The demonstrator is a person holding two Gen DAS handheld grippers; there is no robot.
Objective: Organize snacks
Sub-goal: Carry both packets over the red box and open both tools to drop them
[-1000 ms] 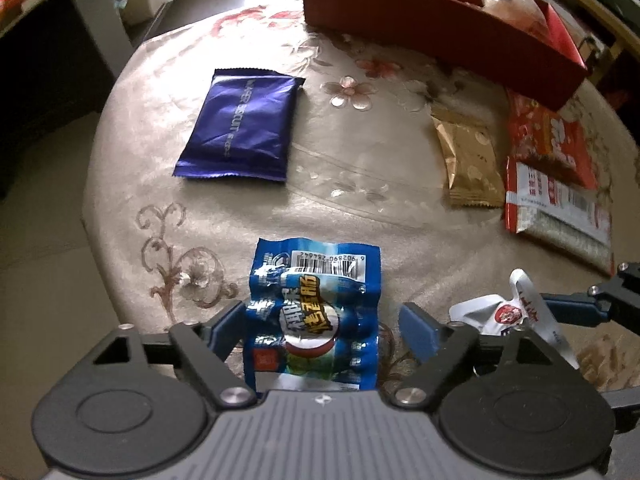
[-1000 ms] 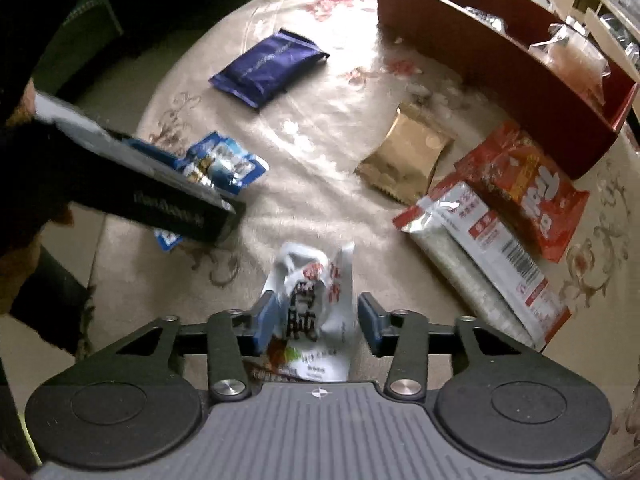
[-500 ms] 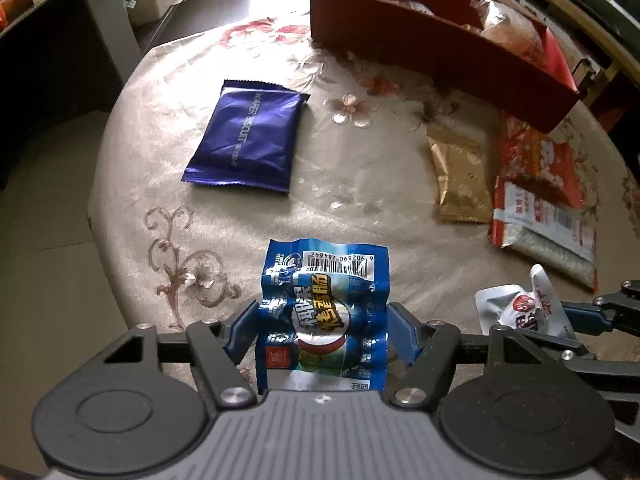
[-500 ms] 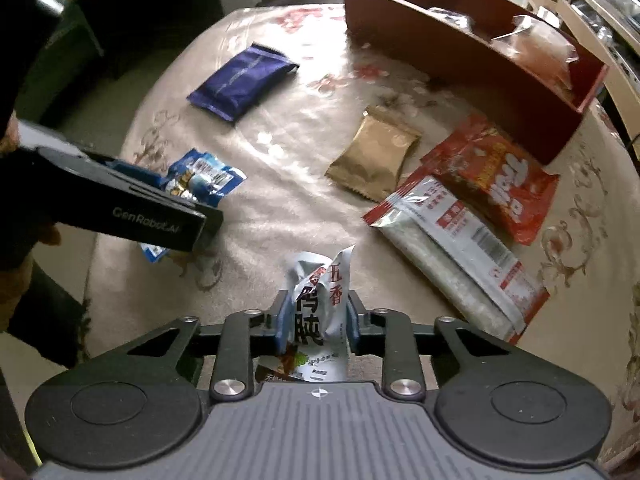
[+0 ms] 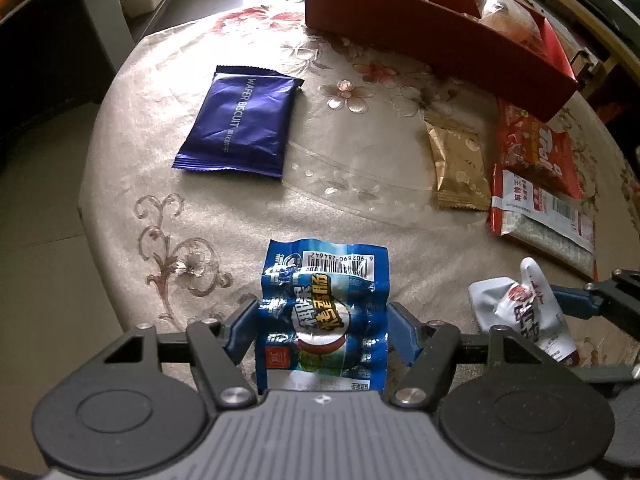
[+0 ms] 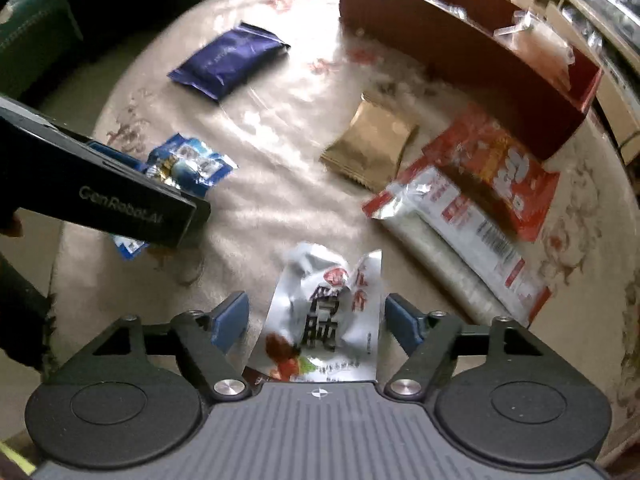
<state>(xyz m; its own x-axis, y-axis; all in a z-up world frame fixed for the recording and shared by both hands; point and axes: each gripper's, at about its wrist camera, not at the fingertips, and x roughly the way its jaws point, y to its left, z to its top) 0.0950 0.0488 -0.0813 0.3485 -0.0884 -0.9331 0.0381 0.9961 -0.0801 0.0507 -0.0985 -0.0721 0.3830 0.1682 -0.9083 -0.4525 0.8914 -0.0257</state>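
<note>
My left gripper (image 5: pixel 322 330) is shut on a blue sausage packet (image 5: pixel 324 312), its blue pads pressing both sides; the packet also shows in the right wrist view (image 6: pixel 188 166). My right gripper (image 6: pixel 316 322) stands open around a crumpled white snack packet (image 6: pixel 332 312), with gaps on both sides; the packet also shows in the left wrist view (image 5: pixel 520 312). A long red box (image 5: pixel 432 32) with a clear bag inside stands at the far side of the table.
On the beige floral tablecloth (image 5: pixel 360 184) lie a purple wafer packet (image 5: pixel 244 120), a gold packet (image 5: pixel 460 168), a red packet (image 5: pixel 540 152) and a red-white long packet (image 5: pixel 548 216). The table's rounded edge runs along the left.
My left gripper closed on the blue packet. My right gripper closed on the white packet half a second ago, then opened wide; the view shifted and blurred.
</note>
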